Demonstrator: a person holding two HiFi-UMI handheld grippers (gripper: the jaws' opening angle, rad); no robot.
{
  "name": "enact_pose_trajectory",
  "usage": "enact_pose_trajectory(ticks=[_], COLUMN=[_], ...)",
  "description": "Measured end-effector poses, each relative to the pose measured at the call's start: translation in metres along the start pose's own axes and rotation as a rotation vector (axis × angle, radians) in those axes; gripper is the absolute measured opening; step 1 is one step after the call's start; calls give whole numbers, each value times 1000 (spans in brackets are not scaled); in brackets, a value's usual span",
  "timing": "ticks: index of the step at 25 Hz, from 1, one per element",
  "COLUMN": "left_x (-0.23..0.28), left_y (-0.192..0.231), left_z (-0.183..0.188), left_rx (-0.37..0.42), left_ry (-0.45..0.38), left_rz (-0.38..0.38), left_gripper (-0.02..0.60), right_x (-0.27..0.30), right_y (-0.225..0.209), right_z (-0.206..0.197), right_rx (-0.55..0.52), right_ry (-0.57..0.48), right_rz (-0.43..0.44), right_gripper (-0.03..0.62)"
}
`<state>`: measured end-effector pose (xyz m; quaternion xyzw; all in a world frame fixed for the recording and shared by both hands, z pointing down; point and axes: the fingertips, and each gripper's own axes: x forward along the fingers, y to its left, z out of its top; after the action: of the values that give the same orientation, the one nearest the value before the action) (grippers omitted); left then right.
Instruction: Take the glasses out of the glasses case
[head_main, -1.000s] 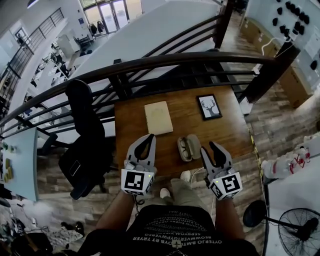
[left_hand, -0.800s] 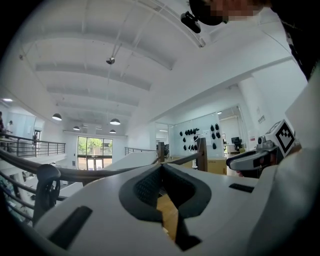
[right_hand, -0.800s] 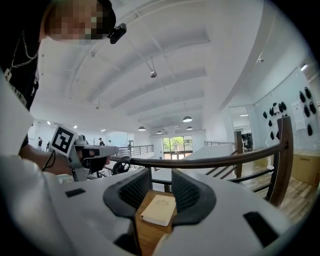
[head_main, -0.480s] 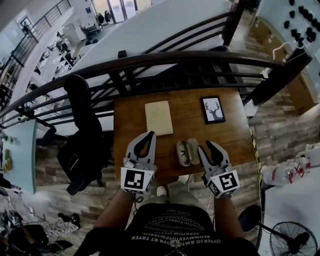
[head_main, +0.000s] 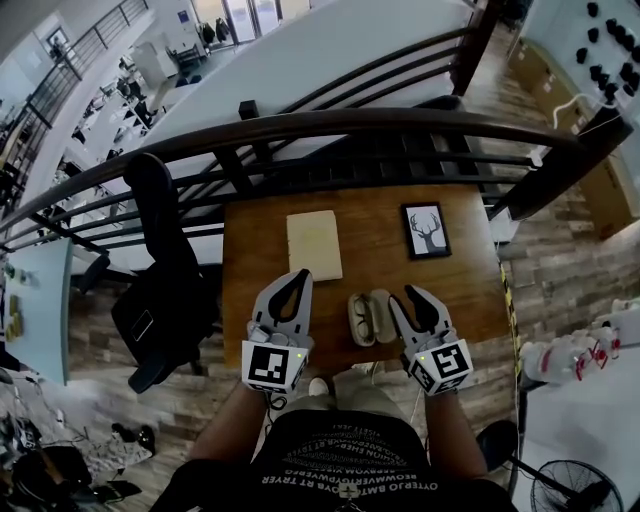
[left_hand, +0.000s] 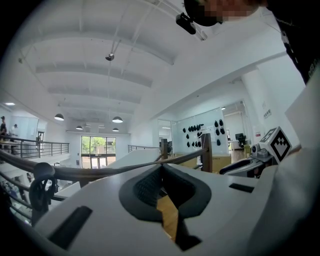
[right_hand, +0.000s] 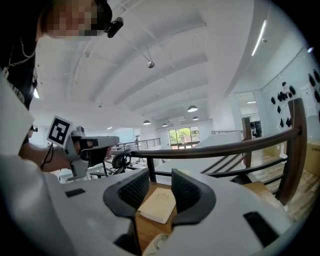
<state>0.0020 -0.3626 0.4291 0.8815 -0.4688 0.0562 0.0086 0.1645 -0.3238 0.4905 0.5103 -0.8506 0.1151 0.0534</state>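
Surface: a brown wooden table (head_main: 380, 265) carries a pale book (head_main: 314, 244) at the far left and a framed deer picture (head_main: 425, 230) at the far right.
Room: a dark railing (head_main: 350, 125) runs along the table's far edge, above a lower hall. A black chair (head_main: 160, 270) stands to the left and a fan (head_main: 575, 490) on the plank floor at the near right.
Glasses case (head_main: 369, 318): lies open, two halves side by side, near the table's near edge between the grippers. Its contents are too small to make out.
Left gripper (head_main: 298, 277): jaw tips pressed together, nothing between them, over bare wood left of the case.
Right gripper (head_main: 405, 297): jaws spread and empty, just beside the case's right side.
Since a second ago: both grippers reach farther over the table. The right one has closed in on the case, with its jaw gap unchanged.
Edges: the case sits close to the near edge, and the picture lies near the right edge.
Open room: bare wood lies between book and case, between case and picture, and left of the left gripper.
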Motion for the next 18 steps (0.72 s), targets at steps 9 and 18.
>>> enact_pose_trajectory(ticks=[9,18], left_x=[12,13], left_y=[-3,-8], left_z=[-20,-43], left_rx=[-5,-11], left_ry=[19,54], left_rz=[1,-6], left_gripper=[26,26], right_x=[13,25], right_y=[-10,-13], right_z=[-44,-95], right_rx=[30,114], right_ry=[74,149], right_rz=[24,49], right_gripper=[123,124])
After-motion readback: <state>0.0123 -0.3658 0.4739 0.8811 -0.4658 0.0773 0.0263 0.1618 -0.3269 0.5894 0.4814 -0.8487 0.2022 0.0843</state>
